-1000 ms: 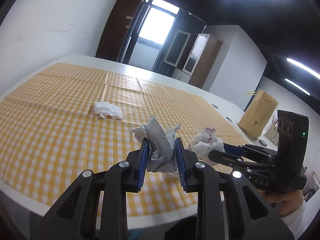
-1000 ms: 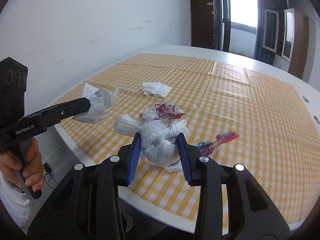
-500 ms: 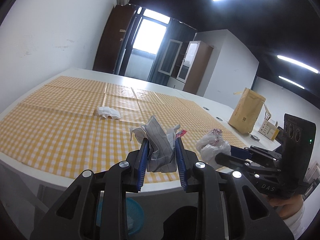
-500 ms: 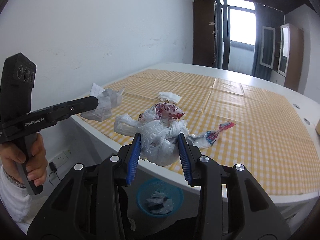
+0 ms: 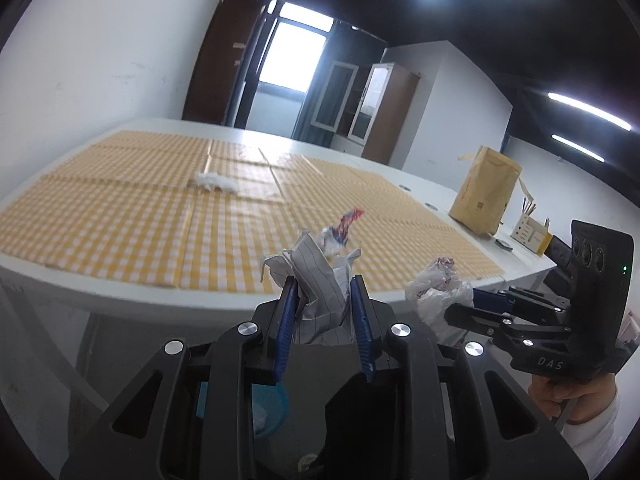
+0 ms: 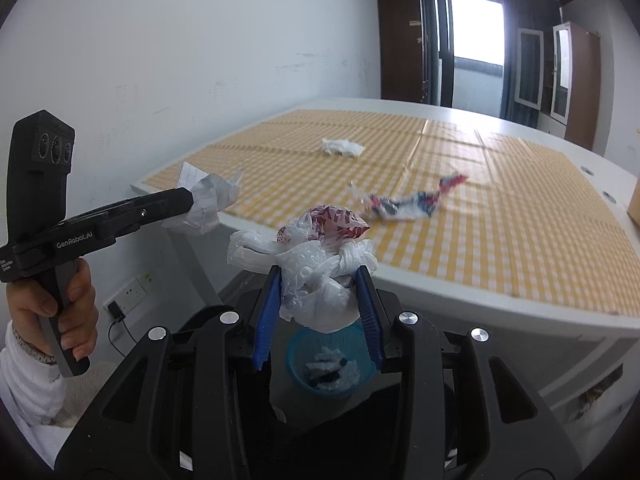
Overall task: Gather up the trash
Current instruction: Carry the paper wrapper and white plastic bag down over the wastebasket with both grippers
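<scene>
- Clamping crumpled paper (image 5: pixel 320 300): left tongs (image 5: pixel 323 300), off the desk (image 5: pixel 120 276) edge.
- Right tongs (image 6: pixel 316 292) clamped on plastic bag (image 6: pixel 316 272), directly above blue bin (image 6: pixel 298 364).

1. My left gripper (image 5: pixel 323 312): black frame, blue ribbed pads, silver screws, "GenRobot.AI" lettering.
2. My right gripper (image 6: pixel 317 304): same build, "DAS" marking, green LED.
3. My left hand (image 6: pixel 52 312): bare skin, white sleeve, wrist bracelet.

Both grippers have pulled back from the tabletop (image 6: pixel 460 280); the blue bin (image 6: pixel 296 364) now shows below the plastic bag (image 6: pixel 316 280).
</scene>
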### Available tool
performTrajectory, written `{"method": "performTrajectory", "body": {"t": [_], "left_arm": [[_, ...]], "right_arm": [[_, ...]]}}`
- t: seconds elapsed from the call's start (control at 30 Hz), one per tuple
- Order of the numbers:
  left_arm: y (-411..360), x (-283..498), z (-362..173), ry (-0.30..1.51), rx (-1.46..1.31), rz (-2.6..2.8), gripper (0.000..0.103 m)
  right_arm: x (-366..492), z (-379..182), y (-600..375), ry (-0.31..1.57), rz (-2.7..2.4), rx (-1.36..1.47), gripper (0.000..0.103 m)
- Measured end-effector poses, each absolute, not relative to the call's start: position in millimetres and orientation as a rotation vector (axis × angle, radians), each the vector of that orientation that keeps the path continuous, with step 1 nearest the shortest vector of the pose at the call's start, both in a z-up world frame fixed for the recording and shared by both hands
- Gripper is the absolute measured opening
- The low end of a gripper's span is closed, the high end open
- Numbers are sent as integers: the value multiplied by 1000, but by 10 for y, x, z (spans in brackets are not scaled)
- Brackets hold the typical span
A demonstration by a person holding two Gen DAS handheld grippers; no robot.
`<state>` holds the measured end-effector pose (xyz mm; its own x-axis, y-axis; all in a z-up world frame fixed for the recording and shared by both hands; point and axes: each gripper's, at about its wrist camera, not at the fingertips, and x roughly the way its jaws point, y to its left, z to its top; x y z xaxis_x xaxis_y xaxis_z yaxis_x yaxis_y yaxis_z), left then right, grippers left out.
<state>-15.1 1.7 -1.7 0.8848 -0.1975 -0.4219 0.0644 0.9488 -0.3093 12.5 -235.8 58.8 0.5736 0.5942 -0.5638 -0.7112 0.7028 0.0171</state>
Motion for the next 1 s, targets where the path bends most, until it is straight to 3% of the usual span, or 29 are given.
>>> {"method": "performTrajectory", "body": {"t": [0.4, 1.0], "left_arm": [[-170, -63, -780, 630, -243, -134, 26], [29, 348, -1854, 845, -302, -113, 26]], "right_arm": [[-16, -5, -2364, 685, 764, -277, 35], [545, -1300, -2045, 965, 717, -283, 36]]}}
